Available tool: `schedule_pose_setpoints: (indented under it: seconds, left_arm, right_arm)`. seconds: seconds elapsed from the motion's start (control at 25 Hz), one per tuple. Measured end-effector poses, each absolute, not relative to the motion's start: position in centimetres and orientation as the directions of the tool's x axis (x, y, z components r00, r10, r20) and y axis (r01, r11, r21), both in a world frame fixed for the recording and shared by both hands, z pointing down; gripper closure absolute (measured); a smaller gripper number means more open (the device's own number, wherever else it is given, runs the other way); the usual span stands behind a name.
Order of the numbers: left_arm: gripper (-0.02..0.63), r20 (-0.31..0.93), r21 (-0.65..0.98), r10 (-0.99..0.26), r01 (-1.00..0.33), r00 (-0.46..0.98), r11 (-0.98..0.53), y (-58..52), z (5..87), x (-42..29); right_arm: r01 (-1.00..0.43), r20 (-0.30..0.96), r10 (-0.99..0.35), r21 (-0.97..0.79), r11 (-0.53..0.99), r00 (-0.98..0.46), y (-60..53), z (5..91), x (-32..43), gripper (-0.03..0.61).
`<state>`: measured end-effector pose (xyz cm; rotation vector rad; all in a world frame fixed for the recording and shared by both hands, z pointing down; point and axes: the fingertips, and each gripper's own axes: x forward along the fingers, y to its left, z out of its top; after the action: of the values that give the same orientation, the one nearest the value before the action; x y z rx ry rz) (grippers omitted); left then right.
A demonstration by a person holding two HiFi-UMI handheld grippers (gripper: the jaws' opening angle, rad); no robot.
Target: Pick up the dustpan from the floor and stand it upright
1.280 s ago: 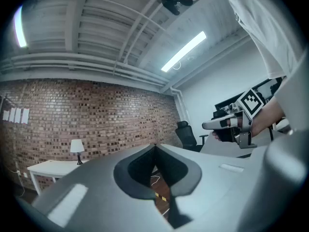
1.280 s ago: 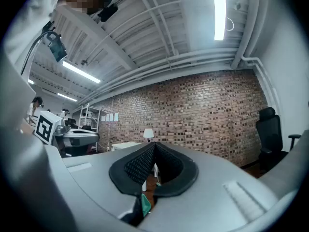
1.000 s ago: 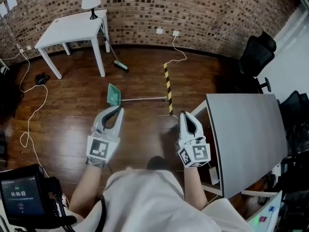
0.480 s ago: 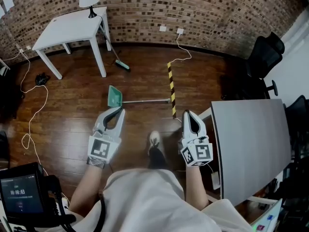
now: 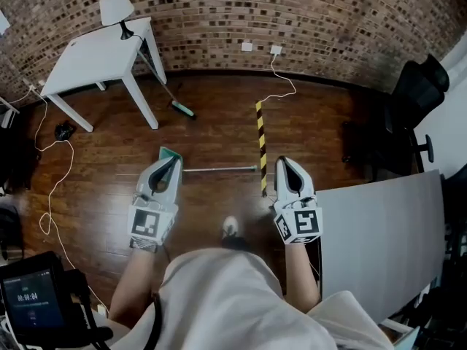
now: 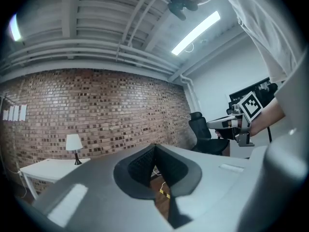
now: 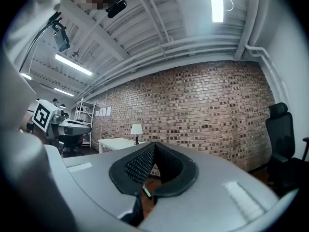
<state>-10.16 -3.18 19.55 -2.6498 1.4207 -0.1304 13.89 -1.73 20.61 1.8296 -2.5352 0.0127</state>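
The green dustpan (image 5: 167, 152) lies flat on the wooden floor, its long metal handle (image 5: 219, 169) running off to the right. In the head view my left gripper (image 5: 168, 161) is held level above the floor and hides most of the pan. It is shut with nothing in it (image 6: 154, 147). My right gripper (image 5: 285, 163) is also shut and empty (image 7: 154, 144), held level just right of the handle's end. Each gripper view looks across the room at the brick wall; neither shows the dustpan.
A yellow-and-black strip (image 5: 260, 141) runs along the floor past the handle's end. A broom (image 5: 182, 109) leans on the white table (image 5: 91, 53) with a lamp (image 5: 113, 7). A grey table (image 5: 387, 239) is at the right, a black office chair (image 5: 419, 93) behind it, and cables (image 5: 51, 188) at the left.
The person has walked forward: the dustpan, strip and brick wall have come closer, and the left gripper now covers the pan. Both grippers stay shut.
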Motion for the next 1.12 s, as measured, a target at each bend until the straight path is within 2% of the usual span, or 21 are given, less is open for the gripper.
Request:
schedule_pose_setpoints:
  seconds: [0.2,0.76,1.12]
  left_arm:
    - [0.612,0.043,-0.149,-0.845,-0.833,0.533,-0.533,-7.2,19.1,-8.6]
    - [0.612,0.048,-0.110,-0.842,-0.835,0.537,-0.539,-13.3,22.3,-11.0]
    - [0.612,0.073,-0.074,-0.804,-0.801,0.590,-0.594,-16.5,23.6,-13.2]
  right_arm:
    - [-0.943,0.011,-0.943,0.007,0.333,-0.333,-7.1,20.3,15.7,0.566]
    - [-0.946,0.041,-0.946,0.020,0.323,-0.322,-10.2,21.3,12.2,0.566]
    - [-0.987,0.074,-0.984,-0.007,0.161,-0.161,-12.4,22.9,12.8,0.565]
